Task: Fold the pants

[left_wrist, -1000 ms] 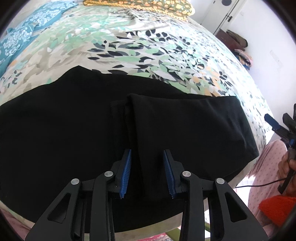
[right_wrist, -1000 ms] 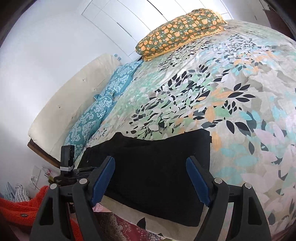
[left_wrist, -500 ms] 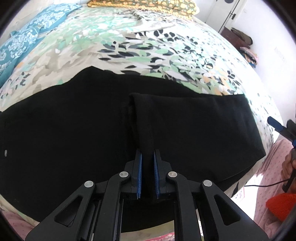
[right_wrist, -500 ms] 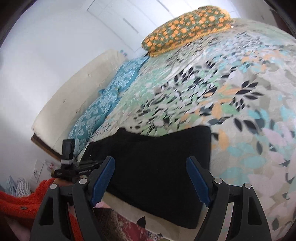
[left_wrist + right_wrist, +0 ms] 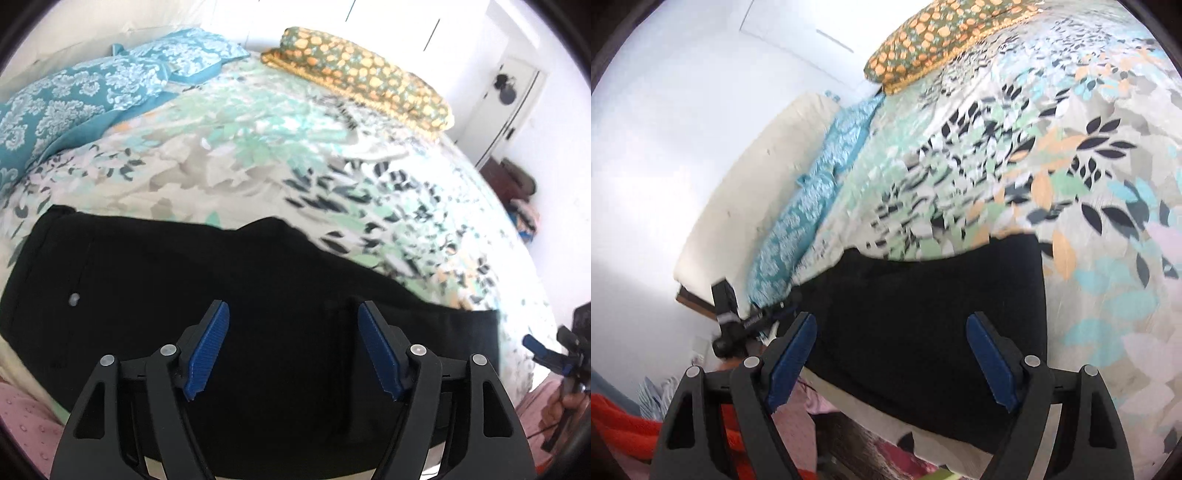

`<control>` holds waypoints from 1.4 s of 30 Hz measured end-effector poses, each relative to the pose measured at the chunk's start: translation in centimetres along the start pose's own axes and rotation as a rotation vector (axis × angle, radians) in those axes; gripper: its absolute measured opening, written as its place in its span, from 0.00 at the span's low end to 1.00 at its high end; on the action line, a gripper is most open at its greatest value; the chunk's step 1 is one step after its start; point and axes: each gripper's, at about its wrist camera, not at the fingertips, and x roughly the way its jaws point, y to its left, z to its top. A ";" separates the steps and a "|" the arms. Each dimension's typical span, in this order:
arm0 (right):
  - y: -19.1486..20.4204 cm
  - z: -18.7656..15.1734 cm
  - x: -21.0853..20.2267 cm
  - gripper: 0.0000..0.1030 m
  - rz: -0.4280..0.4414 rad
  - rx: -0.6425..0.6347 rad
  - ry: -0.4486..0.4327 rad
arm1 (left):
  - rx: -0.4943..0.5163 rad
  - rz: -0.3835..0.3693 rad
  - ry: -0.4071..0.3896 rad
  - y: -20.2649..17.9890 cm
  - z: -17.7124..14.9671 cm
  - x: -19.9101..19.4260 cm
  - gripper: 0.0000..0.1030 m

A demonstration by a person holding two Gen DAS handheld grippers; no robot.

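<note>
My left wrist view looks down past its own fingers (image 5: 207,350), close over the black pants (image 5: 258,295), toward the pillows ahead. My right wrist view sits lower at the bed's edge, facing across the pants (image 5: 923,314). Both share pants and floral bedspread (image 5: 258,166).

Bright daylight, blown-out white walls, motion blur, dark fisheye corners.
</note>
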 end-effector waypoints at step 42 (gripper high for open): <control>-4.9 -4.1 -0.8 0.85 0.129 0.305 0.051 | -0.485 0.166 0.158 23.1 8.1 -2.5 0.92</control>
